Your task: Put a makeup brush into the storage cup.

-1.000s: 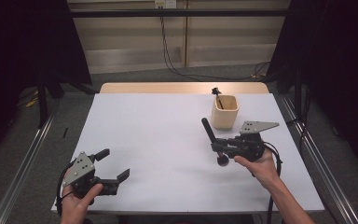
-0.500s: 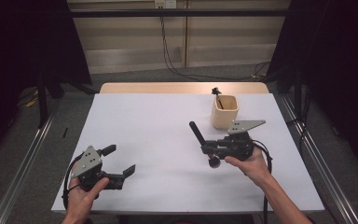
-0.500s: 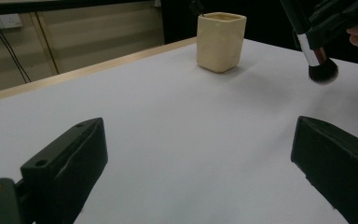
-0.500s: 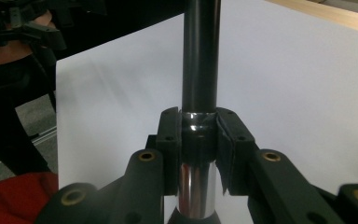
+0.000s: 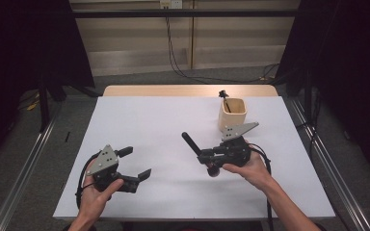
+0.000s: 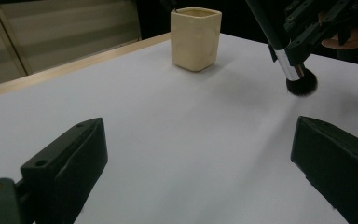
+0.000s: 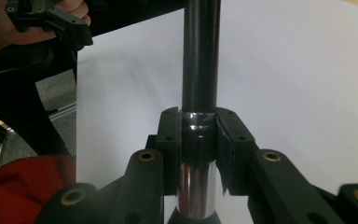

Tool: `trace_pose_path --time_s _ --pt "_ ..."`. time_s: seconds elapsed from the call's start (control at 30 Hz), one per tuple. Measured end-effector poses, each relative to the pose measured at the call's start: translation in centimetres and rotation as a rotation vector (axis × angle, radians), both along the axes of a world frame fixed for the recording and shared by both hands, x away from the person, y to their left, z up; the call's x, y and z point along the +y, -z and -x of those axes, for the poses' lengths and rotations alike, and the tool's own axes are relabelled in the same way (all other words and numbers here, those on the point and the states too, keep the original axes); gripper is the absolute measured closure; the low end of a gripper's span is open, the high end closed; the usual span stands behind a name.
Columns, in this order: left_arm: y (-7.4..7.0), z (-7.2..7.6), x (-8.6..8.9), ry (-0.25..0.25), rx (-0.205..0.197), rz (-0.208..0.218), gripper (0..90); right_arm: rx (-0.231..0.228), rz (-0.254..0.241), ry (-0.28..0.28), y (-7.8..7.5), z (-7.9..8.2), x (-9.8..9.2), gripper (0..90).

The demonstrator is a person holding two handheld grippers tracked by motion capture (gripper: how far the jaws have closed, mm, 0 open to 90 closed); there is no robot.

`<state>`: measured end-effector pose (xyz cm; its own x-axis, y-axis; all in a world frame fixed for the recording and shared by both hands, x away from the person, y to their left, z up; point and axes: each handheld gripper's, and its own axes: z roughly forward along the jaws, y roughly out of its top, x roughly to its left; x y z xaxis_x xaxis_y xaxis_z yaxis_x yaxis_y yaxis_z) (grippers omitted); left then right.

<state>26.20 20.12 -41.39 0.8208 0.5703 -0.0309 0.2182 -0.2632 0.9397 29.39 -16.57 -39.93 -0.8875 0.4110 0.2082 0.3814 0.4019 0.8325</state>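
Your right tool [image 5: 207, 158] pinches a black brush [image 7: 199, 60] at its silver ferrule, as the right gripper view shows close up. The left gripper view reveals the bristle head [image 6: 301, 83] touching the white bench [image 5: 164, 120], near the cream cup [image 6: 195, 37]. Your left tool [image 5: 134, 163] hovers low at the bench's near-left, jaws spread wide and empty, hand gripping from below.

Overhead light falls evenly on the white counter [image 5: 139, 125]; the surroundings are dark. Shadows under the cup [image 6: 196, 38] and brush [image 6: 301, 80] are soft. The metal band of the brush shows glare in the right gripper view. Close black jaws appear slightly blurred.
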Motion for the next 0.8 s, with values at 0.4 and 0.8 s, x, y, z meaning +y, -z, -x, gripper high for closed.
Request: trace_pose_path --time_s 0.4,0.8 --pt "-1.0 -0.7 -1.8 0.059 0.012 -0.009 3.7 0.005 0.042 -0.072 -0.3 -0.1 1.6 73.2" --pt "-1.2 -1.0 -2.9 0.128 0.046 -0.046 3.7 0.023 0.148 -0.133 -0.7 -0.5 2.2 73.2"
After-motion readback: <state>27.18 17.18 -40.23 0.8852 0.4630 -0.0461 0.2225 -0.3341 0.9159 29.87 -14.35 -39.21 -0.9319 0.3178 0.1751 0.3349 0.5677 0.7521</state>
